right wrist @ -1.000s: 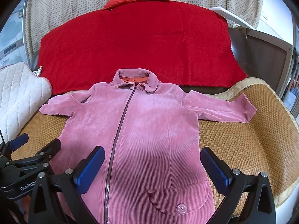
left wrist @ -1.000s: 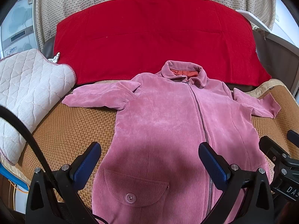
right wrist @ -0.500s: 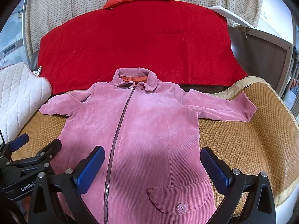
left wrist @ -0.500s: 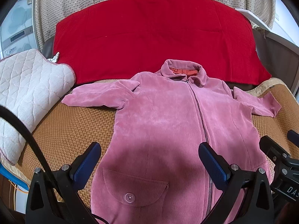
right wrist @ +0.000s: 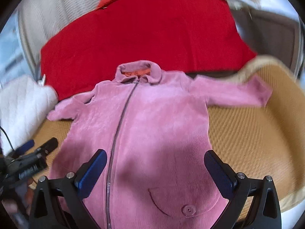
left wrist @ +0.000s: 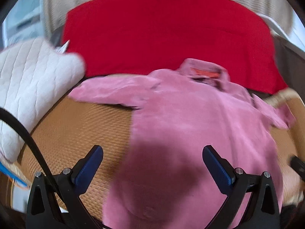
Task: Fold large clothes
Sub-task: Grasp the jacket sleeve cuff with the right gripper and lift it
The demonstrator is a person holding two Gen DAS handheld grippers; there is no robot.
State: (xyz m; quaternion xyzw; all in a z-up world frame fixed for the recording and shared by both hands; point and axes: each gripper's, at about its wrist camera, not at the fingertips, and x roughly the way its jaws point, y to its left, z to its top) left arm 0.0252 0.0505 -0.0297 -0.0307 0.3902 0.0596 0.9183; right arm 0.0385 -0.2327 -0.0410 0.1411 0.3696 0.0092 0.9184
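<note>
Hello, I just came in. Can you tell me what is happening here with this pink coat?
A person holds a gripper in each hand above a pink coat spread flat, zipped, on a woven mat. Both sleeves lie stretched out to the sides. The left gripper and the right gripper are open and hold nothing, hovering over the coat's lower part. No fold is made yet. The pictures are blurred, so the cameras seem to be in motion. A red blanket lies behind the coat.

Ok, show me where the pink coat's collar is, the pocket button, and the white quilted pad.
pink coat's collar (right wrist: 138,70), right wrist view, on the folded pink edge above the orange lining.
pocket button (right wrist: 188,209), right wrist view, on the button's face.
white quilted pad (left wrist: 32,82), left wrist view, on its stitched top surface.
</note>
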